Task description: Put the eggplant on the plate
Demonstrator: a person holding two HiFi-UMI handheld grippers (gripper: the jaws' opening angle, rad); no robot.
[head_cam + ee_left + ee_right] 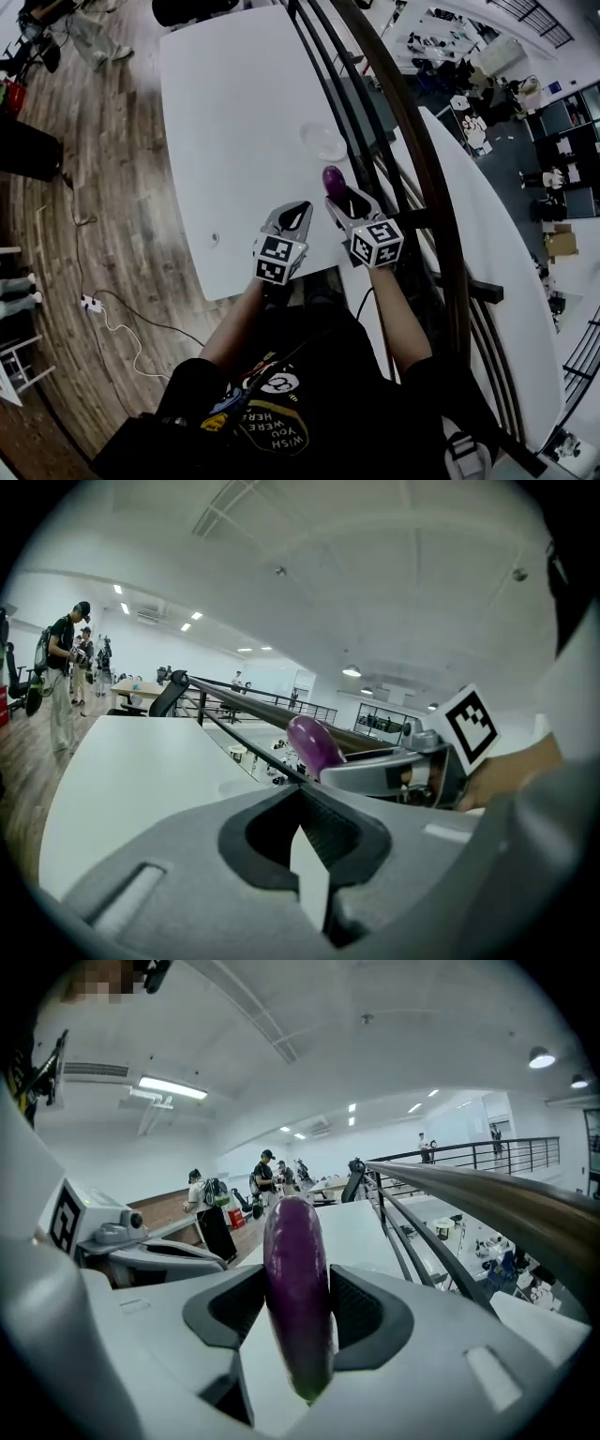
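My right gripper (298, 1312) is shut on a purple eggplant (296, 1288), which stands upright between its jaws. In the head view the eggplant (333, 178) sticks out of the right gripper (345, 200) above the near right part of the white table (234, 122). A clear plate (323, 141) lies on the table just beyond it. My left gripper (292, 217) hovers beside the right one, shut with nothing in it. In the left gripper view its jaws (305, 832) meet, and the eggplant (314, 745) shows to the right, held by the other gripper.
A dark curved railing (412, 159) runs along the table's right side, with a lower floor beyond it. Wooden floor (84, 187) and a cable with a power strip (91, 304) lie to the left. People (66, 667) stand far off.
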